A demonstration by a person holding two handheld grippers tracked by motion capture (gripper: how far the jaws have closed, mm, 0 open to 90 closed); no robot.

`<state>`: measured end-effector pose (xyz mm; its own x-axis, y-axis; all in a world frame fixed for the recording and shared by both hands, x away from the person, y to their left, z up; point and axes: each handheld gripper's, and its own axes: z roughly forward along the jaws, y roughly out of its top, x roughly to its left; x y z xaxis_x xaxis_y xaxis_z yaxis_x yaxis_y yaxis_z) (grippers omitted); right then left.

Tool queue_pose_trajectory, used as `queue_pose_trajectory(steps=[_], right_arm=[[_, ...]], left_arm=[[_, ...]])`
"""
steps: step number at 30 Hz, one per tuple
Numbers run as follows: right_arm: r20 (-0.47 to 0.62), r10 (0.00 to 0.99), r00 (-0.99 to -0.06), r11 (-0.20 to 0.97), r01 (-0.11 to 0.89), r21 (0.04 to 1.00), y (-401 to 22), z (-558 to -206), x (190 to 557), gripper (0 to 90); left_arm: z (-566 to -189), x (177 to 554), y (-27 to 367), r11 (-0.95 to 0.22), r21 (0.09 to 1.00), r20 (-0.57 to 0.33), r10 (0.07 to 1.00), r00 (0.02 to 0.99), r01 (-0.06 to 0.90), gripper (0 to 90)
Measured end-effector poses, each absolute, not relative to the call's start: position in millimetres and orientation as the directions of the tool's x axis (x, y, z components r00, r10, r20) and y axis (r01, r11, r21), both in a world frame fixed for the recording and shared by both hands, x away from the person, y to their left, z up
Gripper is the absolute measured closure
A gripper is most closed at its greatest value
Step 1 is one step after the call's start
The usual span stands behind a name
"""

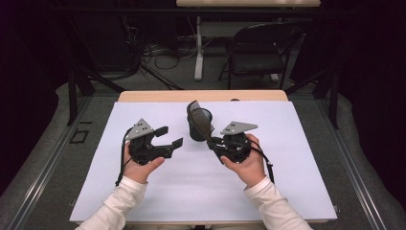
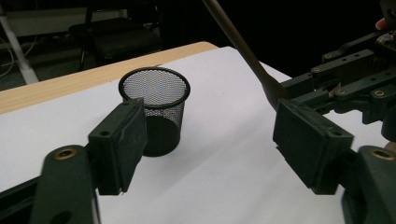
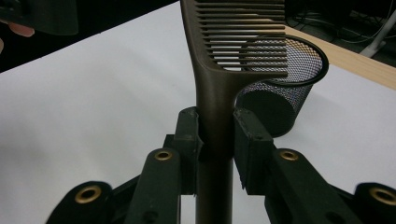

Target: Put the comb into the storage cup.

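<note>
Right gripper view has the right gripper [image 3: 215,140] clamped on the handle of a brown comb [image 3: 233,42], whose teeth rise just beyond its jaws, over the mesh cup [image 3: 280,93]. Off beside it, the left gripper [image 1: 170,136] stands wide, holding nothing.

Dark room; folding chair [image 1: 261,50], grey floor [image 1: 48,158]

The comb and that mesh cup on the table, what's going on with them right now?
A person works at a table covered with a white sheet, with tongs in each hand. The right tongs are shut on the handle of a brown comb, holding it with its toothed end raised beside the black mesh cup, not yet inside. The cup stands upright on the sheet. The left tongs are open with nothing between them, off to the cup's side.
</note>
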<state>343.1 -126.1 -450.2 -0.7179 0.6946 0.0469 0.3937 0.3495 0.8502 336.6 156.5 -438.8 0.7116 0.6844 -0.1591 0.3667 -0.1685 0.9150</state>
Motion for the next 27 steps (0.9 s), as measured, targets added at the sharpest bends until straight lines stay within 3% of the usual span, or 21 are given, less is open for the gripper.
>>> queue_pose_trajectory(steps=[27], right_arm=[[0.025,0.698,-0.716,0.332,0.354,0.874,-124.3,-448.2,338.0,73.0]], left_arm=[[-419.8,354.6,150.3,-0.138,0.894,-0.224,0.686,0.693,0.426,34.5]])
